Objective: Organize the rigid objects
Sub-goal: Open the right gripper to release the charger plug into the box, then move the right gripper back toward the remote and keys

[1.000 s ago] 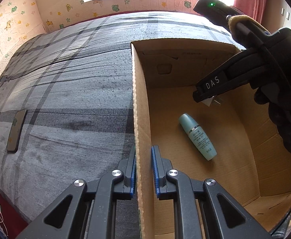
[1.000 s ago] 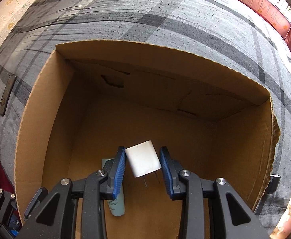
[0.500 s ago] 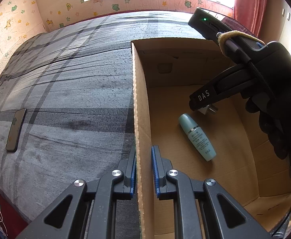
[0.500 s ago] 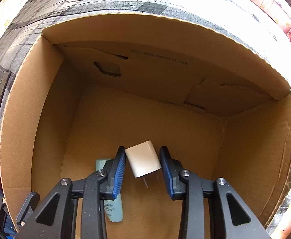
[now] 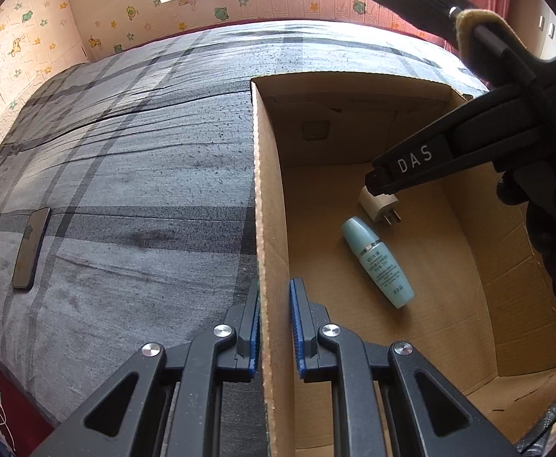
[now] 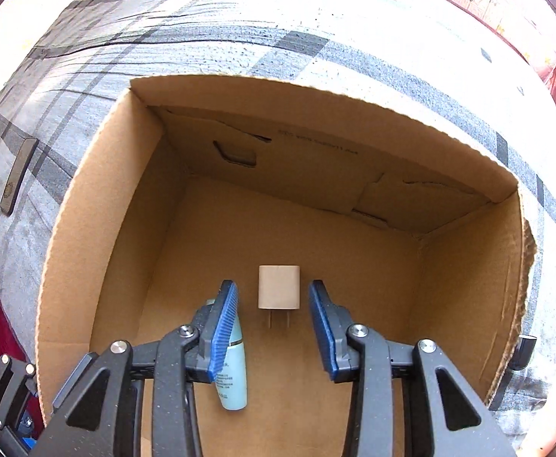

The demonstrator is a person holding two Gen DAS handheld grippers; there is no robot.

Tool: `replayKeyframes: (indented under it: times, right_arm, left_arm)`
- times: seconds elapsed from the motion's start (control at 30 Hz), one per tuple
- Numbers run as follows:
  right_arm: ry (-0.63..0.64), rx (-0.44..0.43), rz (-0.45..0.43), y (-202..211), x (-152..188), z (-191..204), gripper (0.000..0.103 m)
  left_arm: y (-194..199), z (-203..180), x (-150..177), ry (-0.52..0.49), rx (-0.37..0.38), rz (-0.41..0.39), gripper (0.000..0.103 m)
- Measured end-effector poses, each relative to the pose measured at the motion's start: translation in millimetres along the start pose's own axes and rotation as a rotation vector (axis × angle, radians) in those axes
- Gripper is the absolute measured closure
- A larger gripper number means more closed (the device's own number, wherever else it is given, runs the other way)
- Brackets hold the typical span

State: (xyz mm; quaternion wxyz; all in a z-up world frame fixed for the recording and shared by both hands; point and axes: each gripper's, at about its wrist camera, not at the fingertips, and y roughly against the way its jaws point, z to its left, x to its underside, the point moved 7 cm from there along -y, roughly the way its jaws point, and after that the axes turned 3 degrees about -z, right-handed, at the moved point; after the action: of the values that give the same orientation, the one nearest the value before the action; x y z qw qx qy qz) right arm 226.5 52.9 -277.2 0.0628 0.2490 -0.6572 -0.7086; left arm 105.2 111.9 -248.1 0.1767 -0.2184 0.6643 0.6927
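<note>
Left gripper (image 5: pixel 274 323): clamped on box (image 5: pixel 264 190) wall.
Right gripper (image 6: pixel 272 318): jaws opening; pads clear of charger (image 6: pixel 279 292), nothing held.
Charger: flat on box floor, prongs toward camera, just beside bottle (image 5: pixel 379 262).
Bottle: lying on box floor.
Phone (image 5: pixel 31 248): on bedspread (image 5: pixel 144 152), well apart from box.

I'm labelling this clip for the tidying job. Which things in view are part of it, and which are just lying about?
Part of the job:
- cardboard box, its wall clamped by the left gripper
- white charger plug, lying on the box floor between the opening right gripper pads
- teal bottle, lying in the box

Lying about:
- phone on the grey plaid bedspread
</note>
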Motion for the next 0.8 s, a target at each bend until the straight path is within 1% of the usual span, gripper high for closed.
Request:
replayKeyframes:
  times: [0.23, 0.47, 0.67, 0.8]
  right_arm:
    - [0.0, -0.018, -0.04, 31.2, 7.1, 0.7, 0.058]
    - [-0.001, 0.0, -0.085, 60.2, 12.4, 1.0, 0.057]
    - [-0.02, 0.011, -0.114, 80.4, 23.3, -18.6, 0.057]
    - [-0.03, 0.032, -0.139, 93.5, 30.8, -31.9, 0.056]
  left_arm:
    - [-1.0, 2.3, -0.4, 0.01, 0.014, 0.005, 0.088]
    - [-0.3, 0.5, 0.0, -0.004, 0.002, 0.001, 0.088]
    - [0.6, 0.4, -0.1, 0.001, 0.004, -0.001, 0.088]
    - [1.0, 0.0, 0.4, -0.001, 0.001, -0.002, 0.088]
